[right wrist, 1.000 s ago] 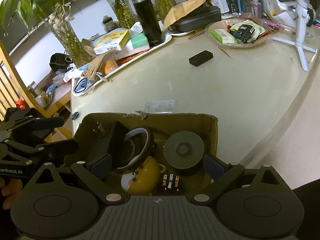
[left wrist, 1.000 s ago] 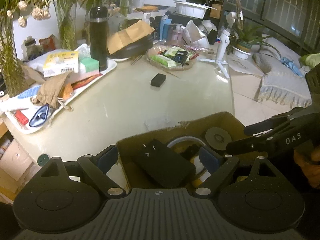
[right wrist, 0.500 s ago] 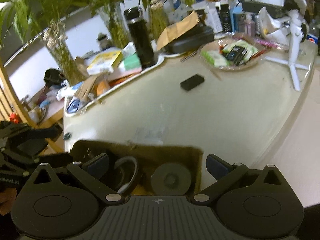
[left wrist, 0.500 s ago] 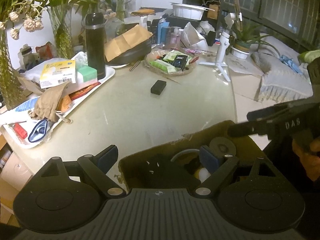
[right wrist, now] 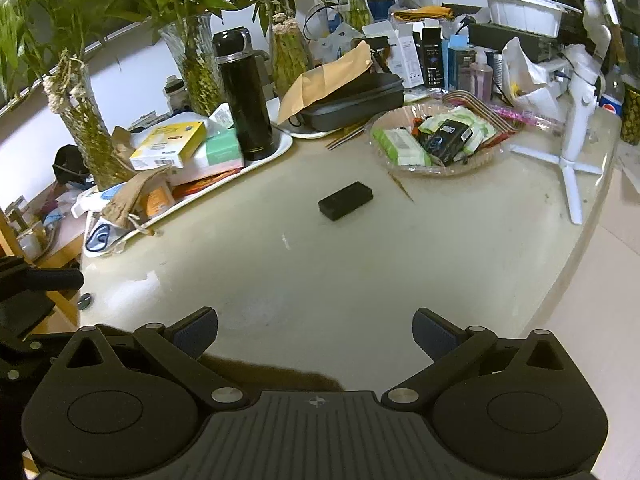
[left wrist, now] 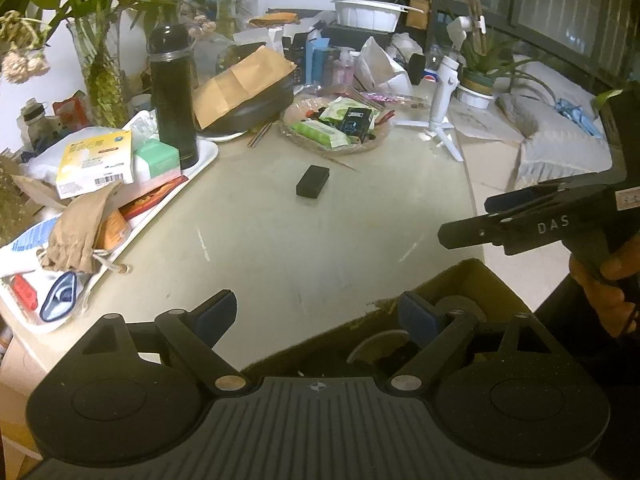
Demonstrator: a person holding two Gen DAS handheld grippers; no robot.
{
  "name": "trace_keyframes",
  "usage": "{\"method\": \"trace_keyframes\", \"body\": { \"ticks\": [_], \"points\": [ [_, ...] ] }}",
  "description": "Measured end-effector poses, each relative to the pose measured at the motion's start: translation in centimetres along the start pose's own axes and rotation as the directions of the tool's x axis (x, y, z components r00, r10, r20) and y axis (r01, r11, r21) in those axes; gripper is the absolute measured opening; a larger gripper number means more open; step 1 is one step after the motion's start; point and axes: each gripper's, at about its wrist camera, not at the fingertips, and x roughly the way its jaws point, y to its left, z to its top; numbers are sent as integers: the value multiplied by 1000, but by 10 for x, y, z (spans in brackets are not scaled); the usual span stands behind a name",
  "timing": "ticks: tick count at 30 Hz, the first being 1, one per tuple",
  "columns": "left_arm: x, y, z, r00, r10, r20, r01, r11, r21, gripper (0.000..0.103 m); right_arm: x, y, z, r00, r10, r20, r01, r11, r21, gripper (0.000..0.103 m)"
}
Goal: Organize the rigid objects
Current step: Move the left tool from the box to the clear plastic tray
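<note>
We count one small black block (right wrist: 346, 200) on the bench (right wrist: 360, 280), one black flask (right wrist: 242, 96), one white tray (right wrist: 276, 152), one clear dish of packets (right wrist: 436, 142), one white tripod stand (right wrist: 576, 136), one cardboard box (left wrist: 472, 280), and perhaps four glass vases (right wrist: 198, 64) of greenery, though the far ones blur.

Item: small black rectangular block (right wrist: 345, 201) | pose: flat, angled diagonally | location: frame centre, bare tabletop | Item: brown cardboard box (left wrist: 476, 280) | state: open, holding round items | location: lower right
</note>
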Motion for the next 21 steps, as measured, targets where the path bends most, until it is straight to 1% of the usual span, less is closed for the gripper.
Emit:
{"method": "trace_keyframes", "body": {
  "ticks": [6, 11, 13, 17, 20, 21],
  "points": [
    [16, 1, 9, 1000, -19, -18, 20, 999, 49, 89, 11, -12, 8, 1000, -11, 14, 10, 1000, 23, 103],
    [31, 4, 18, 998, -40, -47, 44, 995, 94, 88, 16, -24, 13, 999, -38, 21, 36, 997, 72, 103],
    [39, 5, 22, 997, -42, -63, 50, 991, 123, 86, 16, -28, 13, 999, -45, 19, 43, 995, 94, 103],
    [56, 8, 30, 992, -52, -111, 68, 986, 151, 78, 16, -32, 12, 998, -54, 20, 52, 992, 112, 103],
    [70, 10, 36, 988, -48, -145, 73, 982, 173, 75, 15, -33, 12, 998, -57, 20, 54, 991, 122, 103],
    [74, 10, 37, 986, -51, -158, 79, 981, 178, 71, 15, -34, 12, 998, -60, 21, 57, 990, 126, 103]
  ]
}}
